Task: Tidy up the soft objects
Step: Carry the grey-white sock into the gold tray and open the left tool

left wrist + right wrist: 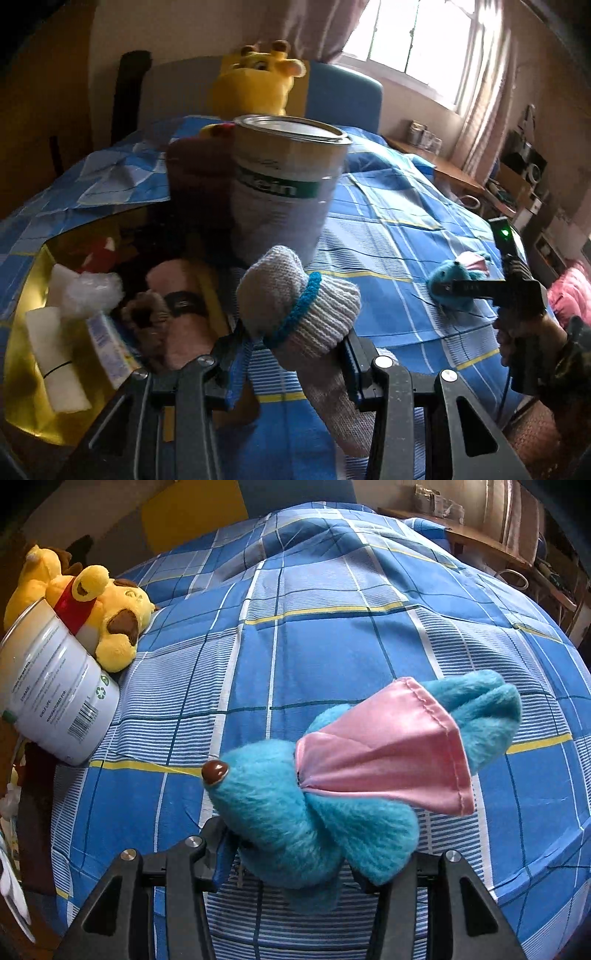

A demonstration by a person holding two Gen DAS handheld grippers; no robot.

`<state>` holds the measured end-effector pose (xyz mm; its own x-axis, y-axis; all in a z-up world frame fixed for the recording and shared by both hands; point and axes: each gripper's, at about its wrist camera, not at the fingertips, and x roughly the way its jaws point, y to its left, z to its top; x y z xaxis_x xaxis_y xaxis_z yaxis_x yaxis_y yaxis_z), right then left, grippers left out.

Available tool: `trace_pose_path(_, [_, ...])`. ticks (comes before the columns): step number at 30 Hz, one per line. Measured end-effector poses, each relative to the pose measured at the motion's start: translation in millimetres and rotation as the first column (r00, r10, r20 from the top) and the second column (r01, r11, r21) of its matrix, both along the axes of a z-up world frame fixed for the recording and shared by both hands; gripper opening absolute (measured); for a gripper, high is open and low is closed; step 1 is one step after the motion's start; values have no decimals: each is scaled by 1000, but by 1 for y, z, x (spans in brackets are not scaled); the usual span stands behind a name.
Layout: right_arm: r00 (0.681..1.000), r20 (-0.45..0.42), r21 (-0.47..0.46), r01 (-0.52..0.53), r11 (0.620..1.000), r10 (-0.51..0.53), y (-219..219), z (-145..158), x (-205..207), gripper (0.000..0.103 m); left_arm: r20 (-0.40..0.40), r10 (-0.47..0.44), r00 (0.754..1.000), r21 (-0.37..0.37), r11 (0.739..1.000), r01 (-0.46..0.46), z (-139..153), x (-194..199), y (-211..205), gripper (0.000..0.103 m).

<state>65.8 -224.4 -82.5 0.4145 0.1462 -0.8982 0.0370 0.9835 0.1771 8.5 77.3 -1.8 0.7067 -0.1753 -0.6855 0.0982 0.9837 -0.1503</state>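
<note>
Left tool [295, 354] closed on a grey knitted sock [299, 306] with a blue band, held above the bed [388, 229]. Directly behind the sock: an upright tin can [284, 184] on the blue checked bedcover. Left: a yellow box [22, 332] holding white rolls, a pink roll and other soft items. Yellow plush giraffe [258, 77] against the headboard. Right: the right tool [461, 288], in a hand [524, 339], at a blue plush toy [450, 280]; grip not discernible here.

Tin can [55, 686] label: "STORAGE", "SHELF LIFE", recycling sign, possibly "Protein"
</note>
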Motion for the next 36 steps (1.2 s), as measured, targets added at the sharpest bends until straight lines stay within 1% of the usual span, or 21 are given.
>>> trace_pose_path(7, [1000, 1, -7, -7, 1000, 7, 2, 0, -1, 50, 6, 81, 997, 33, 996, -81, 1, -1, 22, 44])
trace_pose_path(14, [1000, 5, -15, -15, 1000, 15, 3, -1, -1, 50, 19, 180, 984, 51, 982, -181, 4, -4, 54, 44])
trace_pose_path(20, [1000, 9, -28, -22, 999, 23, 4, -1, -2, 50, 24, 284, 958, 66, 956, -285, 4, -8, 93, 44])
trace_pose_path(25, [1000, 13, -34, -26, 999, 26, 4, -1, -2, 50, 3, 359, 933, 73, 931, -358, -4, -9, 124, 44])
trace_pose_path(31, [1000, 16, -43, -26, 999, 27, 7, -1, -3, 50, -35, 400, 916, 88, 914, -396, -20, -10, 144, 44])
trace_pose_path(33, [999, 16, -50, -27, 998, 28, 8, -2, -4, 50, -53, 406, 913, 94, 912, -400, -28, -7, 147, 44])
trace_pose_path(36, [999, 17, -52, -28, 998, 29, 8, -2, -4, 50, -52, 410, 911, 116, 908, -402, -35, -1, 150, 45])
